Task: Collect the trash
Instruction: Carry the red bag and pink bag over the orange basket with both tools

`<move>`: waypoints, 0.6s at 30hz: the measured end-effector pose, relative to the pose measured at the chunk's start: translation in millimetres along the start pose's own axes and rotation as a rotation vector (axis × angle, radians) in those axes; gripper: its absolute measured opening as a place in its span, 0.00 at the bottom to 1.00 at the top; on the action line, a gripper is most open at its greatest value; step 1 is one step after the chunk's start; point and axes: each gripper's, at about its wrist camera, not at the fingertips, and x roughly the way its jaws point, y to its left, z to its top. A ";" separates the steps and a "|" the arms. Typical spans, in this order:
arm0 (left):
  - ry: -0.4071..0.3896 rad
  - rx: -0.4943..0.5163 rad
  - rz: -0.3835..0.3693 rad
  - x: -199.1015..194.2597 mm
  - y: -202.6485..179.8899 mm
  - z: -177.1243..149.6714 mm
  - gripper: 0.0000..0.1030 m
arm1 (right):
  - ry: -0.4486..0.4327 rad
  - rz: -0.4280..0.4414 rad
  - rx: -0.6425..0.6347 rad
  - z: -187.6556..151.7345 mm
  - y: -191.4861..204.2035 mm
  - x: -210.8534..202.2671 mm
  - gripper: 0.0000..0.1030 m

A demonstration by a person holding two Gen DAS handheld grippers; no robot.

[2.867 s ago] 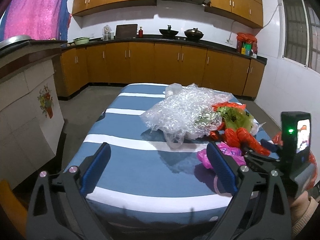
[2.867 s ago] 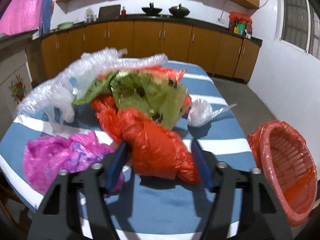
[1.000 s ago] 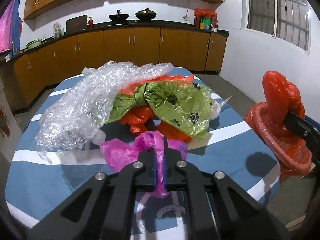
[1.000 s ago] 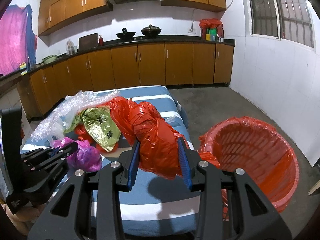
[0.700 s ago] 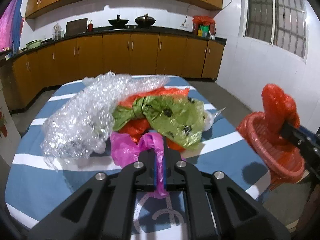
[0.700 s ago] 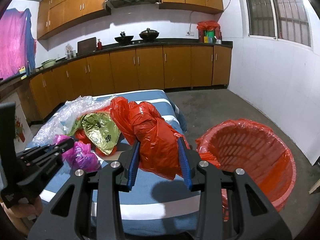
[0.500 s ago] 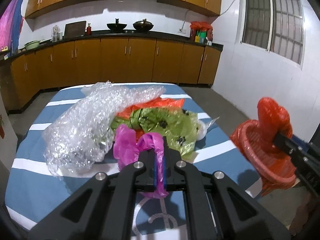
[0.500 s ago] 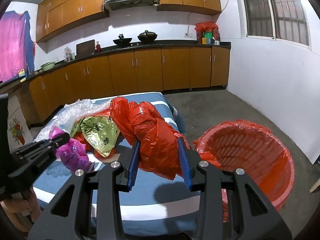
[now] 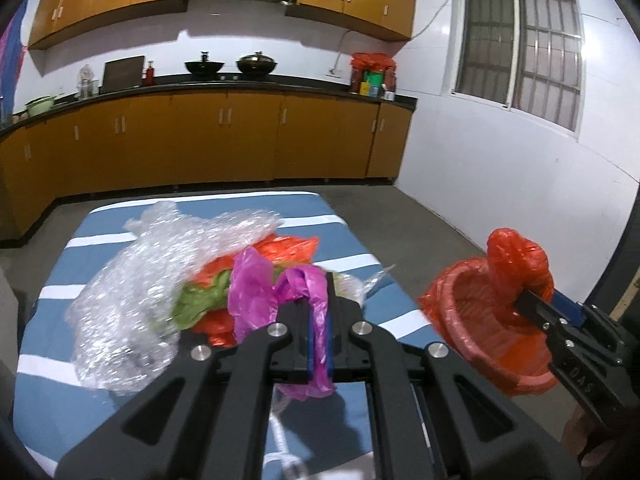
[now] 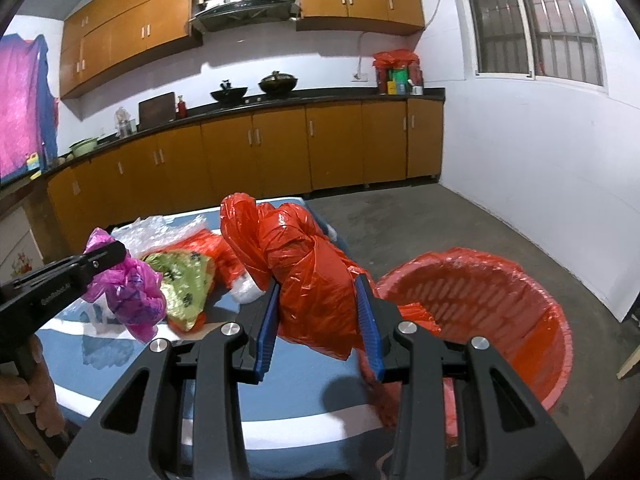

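Because both bags are light, soft film, the left gripper (image 9: 319, 344) pinches the pink plastic bag (image 9: 260, 292) thinly, while the right gripper (image 10: 318, 322) squeezes the red plastic bag (image 10: 304, 264) at its bulk.

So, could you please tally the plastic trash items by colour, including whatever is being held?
Red plastic bags: 2, one held, one on the table
Pink plastic bag: 1
Green plastic bag: 1
Clear bubble wrap: 1
Small clear plastic bag: 1
Total: 6

Crumpled pink bag (image 9: 276, 292) and red bag (image 10: 308, 276) held above table.
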 end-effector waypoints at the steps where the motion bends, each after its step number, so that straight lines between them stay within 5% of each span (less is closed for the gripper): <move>1: 0.001 0.004 -0.010 1.5 -3.8 2.2 0.05 | -0.001 -0.007 0.003 1.6 -2.5 -0.8 0.37; 18: 0.040 0.107 -0.283 39.7 -132.6 36.3 0.05 | 0.037 -0.237 0.129 12.5 -106.0 -16.6 0.37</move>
